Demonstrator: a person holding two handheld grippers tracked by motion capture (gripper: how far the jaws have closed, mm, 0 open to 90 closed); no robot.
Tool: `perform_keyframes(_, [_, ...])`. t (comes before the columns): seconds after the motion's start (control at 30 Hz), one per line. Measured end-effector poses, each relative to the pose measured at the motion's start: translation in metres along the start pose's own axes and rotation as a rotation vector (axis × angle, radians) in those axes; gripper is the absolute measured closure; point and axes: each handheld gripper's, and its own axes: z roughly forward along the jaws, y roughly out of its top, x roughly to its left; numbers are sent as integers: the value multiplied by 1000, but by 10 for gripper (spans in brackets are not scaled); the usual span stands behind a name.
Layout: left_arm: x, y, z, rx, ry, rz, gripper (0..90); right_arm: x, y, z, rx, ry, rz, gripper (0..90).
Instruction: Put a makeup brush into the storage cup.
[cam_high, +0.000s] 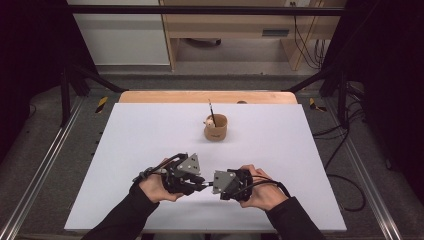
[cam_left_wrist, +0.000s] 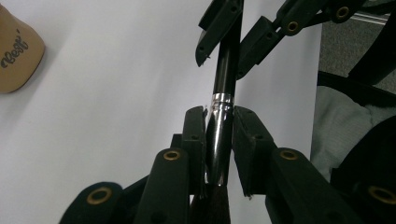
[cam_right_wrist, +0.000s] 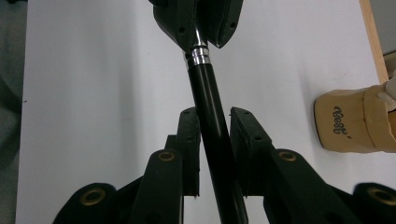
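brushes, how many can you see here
2. One black brush is held between both tongs near the front of the table. Another stands in the tan cup farther back, handle sticking up. More could be hidden inside the cup.

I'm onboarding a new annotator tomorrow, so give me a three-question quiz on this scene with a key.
1. True or false: the tan cup lies tipped on its side.
2. What do the left gripper and right gripper both have between their jaws?
3. The silver band on the black brush is nearest which gripper? A) left B) right

Key:
1. False; it stands upright, with a thin stick in it.
2. The same black brush.
3. A
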Motion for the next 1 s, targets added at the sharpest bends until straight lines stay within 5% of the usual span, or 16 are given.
perform_keyframes(0.4, [2,-3,-3,-29,19,-14,699,3,0,4,-9,48,20,792])
perform_keyframes(0.6, [6,-6,-11,-72,80,-20,526,0,-5,5,-2,44,49,792])
perform_keyframes(0.73, [9,-10,-18,-125,116,-51,413,-1,-8,5,-4,35,108,792])
perform_keyframes(1.0, [10,-18,-23,-180,164,-96,248,-5,-15,2,-8,21,146,792])
